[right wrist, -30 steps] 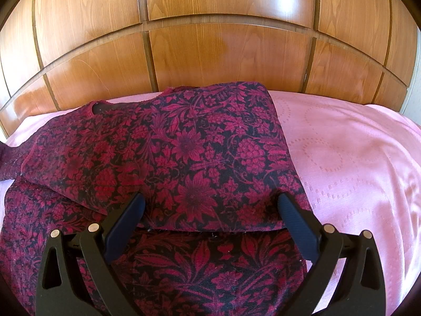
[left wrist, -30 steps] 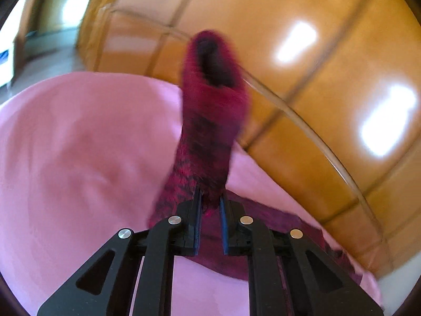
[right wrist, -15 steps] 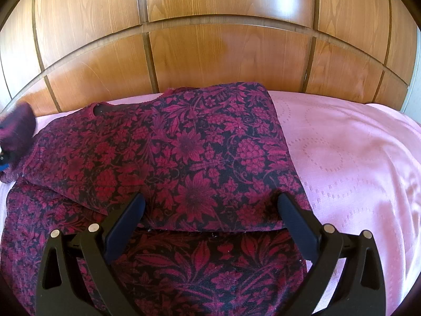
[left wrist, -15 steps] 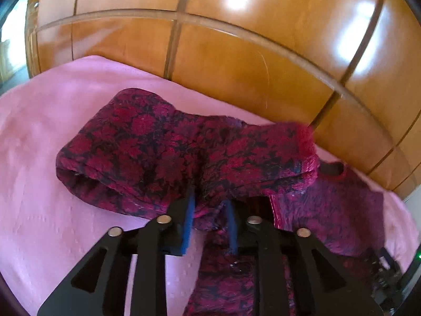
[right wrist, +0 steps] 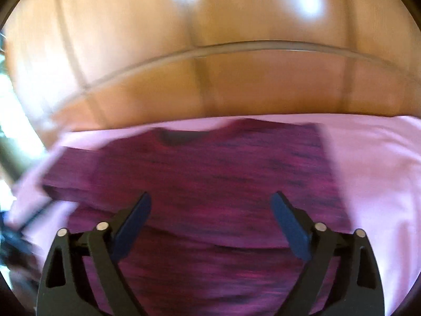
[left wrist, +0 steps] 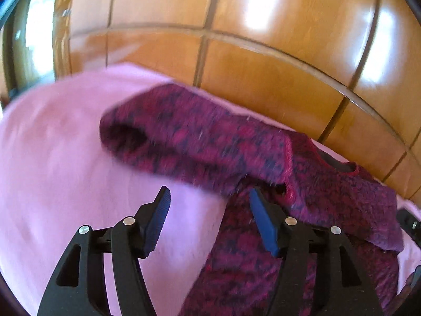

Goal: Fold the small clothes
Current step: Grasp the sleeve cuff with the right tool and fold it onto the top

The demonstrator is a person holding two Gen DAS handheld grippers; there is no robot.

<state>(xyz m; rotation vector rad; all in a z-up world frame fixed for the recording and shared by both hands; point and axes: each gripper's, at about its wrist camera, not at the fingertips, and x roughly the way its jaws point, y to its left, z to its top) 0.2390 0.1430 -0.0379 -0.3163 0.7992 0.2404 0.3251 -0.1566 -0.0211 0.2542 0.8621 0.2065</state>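
Moved: left tongs (left wrist: 208,197) have just been opening, dropping the crimson floral fabric sleeve (left wrist: 194,142) across the garment.
Right tongs (right wrist: 210,202): wide, empty, closing slightly.
Relation: sleeve just ahead of left tongs.

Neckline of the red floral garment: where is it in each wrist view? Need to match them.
Left wrist: neckline at right of centre, just below the wooden headboard, past the folded-over sleeve.
Right wrist: neckline upper left of centre, at the garment's far edge; blurred.
Shared landmark: the headboard's horizontal groove above the pink bedsheet.
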